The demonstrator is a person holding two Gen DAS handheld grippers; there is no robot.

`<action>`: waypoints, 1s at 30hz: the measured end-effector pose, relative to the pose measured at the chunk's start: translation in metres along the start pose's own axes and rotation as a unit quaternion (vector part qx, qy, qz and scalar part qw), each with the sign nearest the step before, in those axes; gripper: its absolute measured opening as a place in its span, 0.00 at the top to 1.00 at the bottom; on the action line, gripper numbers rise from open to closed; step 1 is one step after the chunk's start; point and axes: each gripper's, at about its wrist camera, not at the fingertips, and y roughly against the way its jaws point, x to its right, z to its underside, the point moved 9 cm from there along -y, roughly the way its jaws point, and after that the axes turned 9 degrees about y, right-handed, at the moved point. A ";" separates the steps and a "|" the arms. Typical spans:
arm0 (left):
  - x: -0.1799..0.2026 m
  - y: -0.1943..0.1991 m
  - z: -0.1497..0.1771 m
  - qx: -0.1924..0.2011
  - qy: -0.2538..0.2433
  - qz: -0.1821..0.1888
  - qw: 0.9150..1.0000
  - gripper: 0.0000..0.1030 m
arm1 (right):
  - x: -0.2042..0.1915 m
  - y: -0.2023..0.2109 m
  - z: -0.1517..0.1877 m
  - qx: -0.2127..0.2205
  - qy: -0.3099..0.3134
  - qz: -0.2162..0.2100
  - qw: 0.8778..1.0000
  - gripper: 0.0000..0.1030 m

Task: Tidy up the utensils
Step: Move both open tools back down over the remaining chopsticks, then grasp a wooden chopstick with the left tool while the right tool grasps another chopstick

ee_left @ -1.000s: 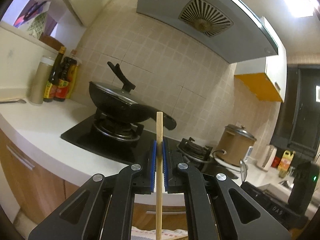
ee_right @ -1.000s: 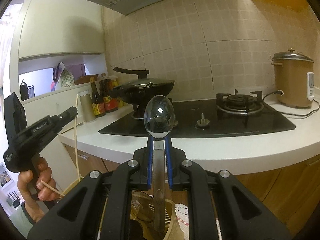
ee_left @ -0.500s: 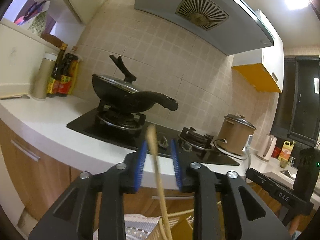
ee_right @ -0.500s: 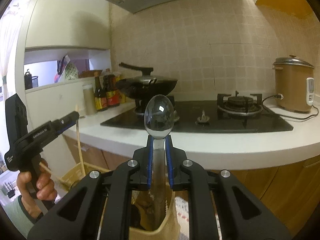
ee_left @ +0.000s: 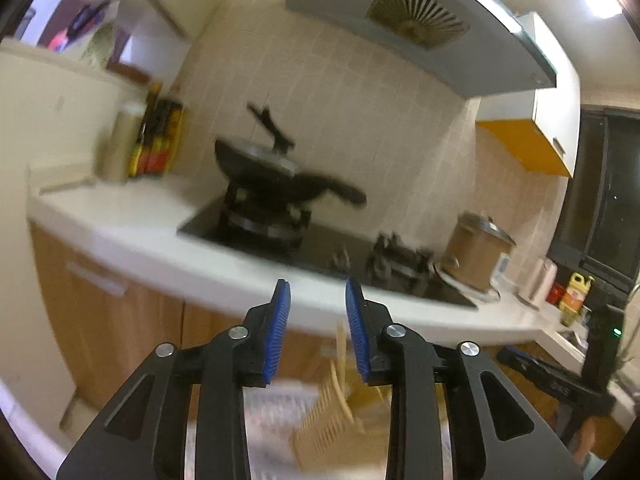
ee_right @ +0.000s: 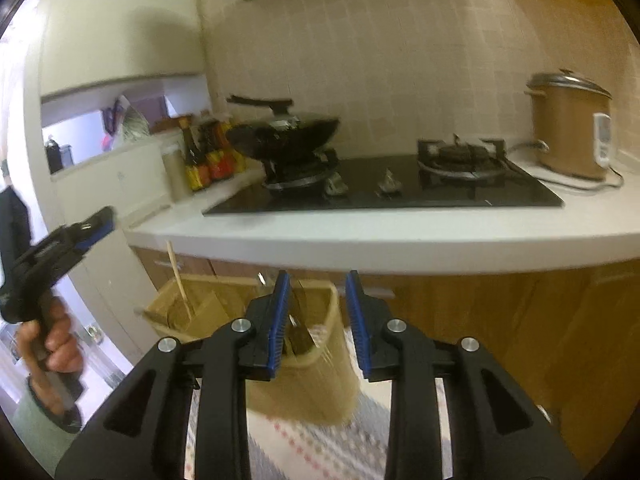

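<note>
A tan slatted utensil holder (ee_right: 308,364) with compartments stands below my grippers on a patterned cloth (ee_right: 320,448). A wooden chopstick (ee_right: 178,276) stands tilted in its left compartment. Metal utensils (ee_right: 298,328) stick out of the near compartment, partly hidden by my right gripper. My right gripper (ee_right: 314,312) is open and empty above the holder. My left gripper (ee_left: 316,328) is open and empty; the holder (ee_left: 332,420) and chopsticks (ee_left: 342,360) show blurred below it. The left gripper also shows in the right wrist view (ee_right: 76,236), held by a hand.
A white counter (ee_right: 380,236) carries a black hob (ee_right: 400,196), a black wok with lid (ee_right: 284,140), sauce bottles (ee_right: 208,160) and a brown rice cooker (ee_right: 568,124). Wooden cabinet doors (ee_right: 500,340) are below. A range hood (ee_left: 420,28) hangs above.
Both grippers opened: the left let go of the chopstick, the right let go of the spoon. Both utensils now sit in the holder. Both grippers rose and drew back.
</note>
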 end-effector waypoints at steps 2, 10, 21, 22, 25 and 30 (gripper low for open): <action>0.003 0.008 0.020 -0.050 0.013 0.012 0.999 0.69 | 0.002 0.005 0.011 -0.031 -0.005 0.009 0.999 0.75; 0.032 0.009 0.147 -0.293 -0.016 -0.008 0.956 0.69 | -0.002 0.008 0.090 -0.240 -0.059 -0.009 0.969 0.75; 0.043 0.000 0.262 -0.424 -0.050 -0.032 0.903 0.69 | -0.001 0.016 0.181 -0.348 -0.119 -0.033 0.929 0.75; 0.044 -0.001 0.268 -0.428 -0.052 -0.036 0.902 0.69 | -0.002 0.016 0.184 -0.348 -0.119 -0.033 0.929 0.75; 0.041 -0.004 0.279 -0.431 -0.056 -0.059 0.899 0.69 | -0.003 0.012 0.185 -0.349 -0.111 -0.026 0.930 0.75; 0.050 -0.007 0.293 -0.427 -0.082 -0.085 0.897 0.70 | -0.011 0.003 0.188 -0.354 -0.094 -0.021 0.930 0.75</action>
